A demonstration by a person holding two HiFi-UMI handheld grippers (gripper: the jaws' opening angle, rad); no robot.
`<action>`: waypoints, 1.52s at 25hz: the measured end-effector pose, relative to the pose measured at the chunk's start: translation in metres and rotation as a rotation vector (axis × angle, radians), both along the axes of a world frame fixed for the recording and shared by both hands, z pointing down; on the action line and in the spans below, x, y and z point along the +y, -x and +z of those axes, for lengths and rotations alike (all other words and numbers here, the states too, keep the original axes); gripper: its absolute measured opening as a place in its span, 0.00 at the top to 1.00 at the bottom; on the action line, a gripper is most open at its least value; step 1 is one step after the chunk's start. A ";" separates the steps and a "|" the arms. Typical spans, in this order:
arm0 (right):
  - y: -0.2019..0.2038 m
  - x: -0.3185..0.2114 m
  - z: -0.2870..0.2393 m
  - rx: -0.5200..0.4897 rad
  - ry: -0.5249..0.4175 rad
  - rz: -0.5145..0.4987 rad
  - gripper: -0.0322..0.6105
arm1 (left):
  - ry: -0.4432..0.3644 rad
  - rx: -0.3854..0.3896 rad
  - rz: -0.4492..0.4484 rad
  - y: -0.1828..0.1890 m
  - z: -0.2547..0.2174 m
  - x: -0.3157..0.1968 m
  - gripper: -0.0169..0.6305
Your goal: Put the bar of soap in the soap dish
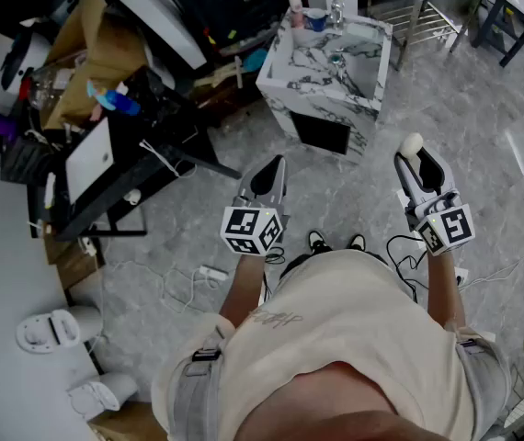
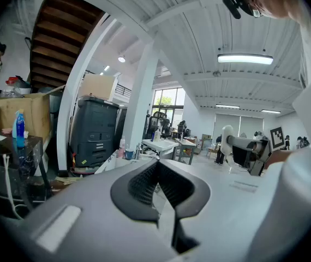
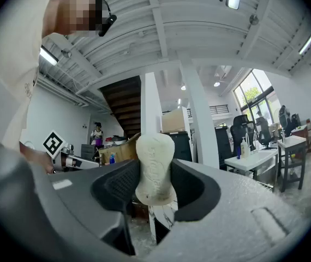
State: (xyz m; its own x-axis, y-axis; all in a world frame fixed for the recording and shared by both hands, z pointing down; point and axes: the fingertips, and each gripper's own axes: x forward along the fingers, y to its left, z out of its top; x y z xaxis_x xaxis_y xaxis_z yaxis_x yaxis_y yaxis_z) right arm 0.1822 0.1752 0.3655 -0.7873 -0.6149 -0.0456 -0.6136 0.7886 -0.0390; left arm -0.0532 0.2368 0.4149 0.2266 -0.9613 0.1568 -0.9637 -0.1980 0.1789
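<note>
1. Between the jaws of the right gripper (image 3: 154,189), a pale bar of soap (image 3: 154,165) is clamped upright.
2. Left gripper (image 2: 159,183) jaws are pressed together, empty.
3. Marble sink (image 1: 322,85) stands ahead, well apart from both.

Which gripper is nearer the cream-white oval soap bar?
Right. The right gripper clamps the cream-white oval soap bar; the left gripper is apart to its left, shut and empty.

A cream-white bar of soap (image 3: 154,165) is pictured between black, ribbed fingers (image 3: 118,185); far off, the sink unit (image 1: 310,99) is veined white and grey, and the floor (image 1: 483,136) is mottled pale grey.
</note>
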 end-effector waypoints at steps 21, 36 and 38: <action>0.044 -0.018 0.008 0.004 0.044 0.109 0.67 | 0.024 0.054 0.028 0.063 0.023 -0.011 0.95; 0.067 -0.161 0.052 -0.037 0.091 0.128 0.67 | 0.099 -0.040 0.097 0.079 0.040 -0.152 0.95; 0.069 -0.185 0.051 -0.045 0.083 0.134 0.67 | 0.103 -0.048 0.112 0.080 0.039 -0.183 0.95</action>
